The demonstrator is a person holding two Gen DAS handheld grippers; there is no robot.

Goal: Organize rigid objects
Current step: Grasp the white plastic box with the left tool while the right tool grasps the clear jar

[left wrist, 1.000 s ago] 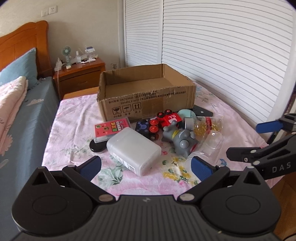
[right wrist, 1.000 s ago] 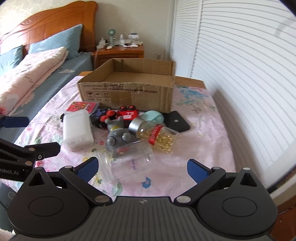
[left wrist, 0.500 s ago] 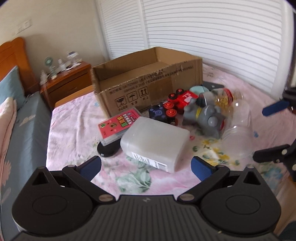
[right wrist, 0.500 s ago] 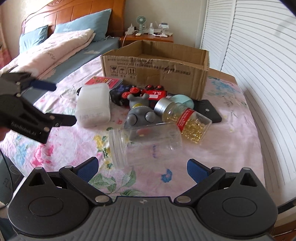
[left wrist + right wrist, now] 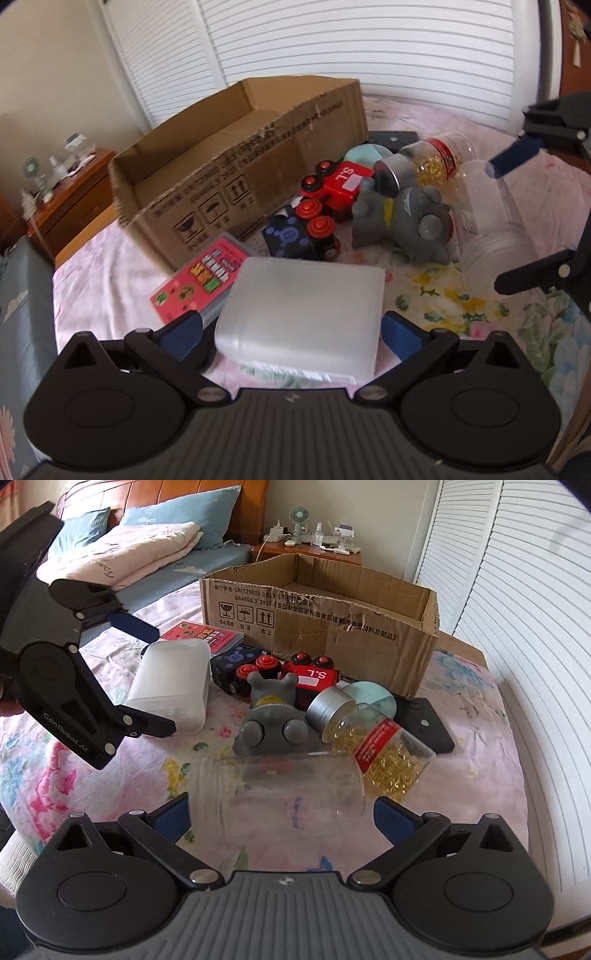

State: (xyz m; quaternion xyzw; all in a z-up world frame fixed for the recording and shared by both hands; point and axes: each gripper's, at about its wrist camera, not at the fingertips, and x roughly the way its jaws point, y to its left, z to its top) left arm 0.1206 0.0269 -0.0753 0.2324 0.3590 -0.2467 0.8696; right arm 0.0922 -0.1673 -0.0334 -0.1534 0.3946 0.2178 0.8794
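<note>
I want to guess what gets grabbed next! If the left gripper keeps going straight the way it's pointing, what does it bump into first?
Most likely the frosted white plastic container. It lies right between the open fingers of the left gripper, nearer than anything else. Past it comes the toy train.

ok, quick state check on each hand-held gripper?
Left hand-held gripper: open, straddling the white plastic container.
Right hand-held gripper: open, straddling the clear empty jar.
</note>
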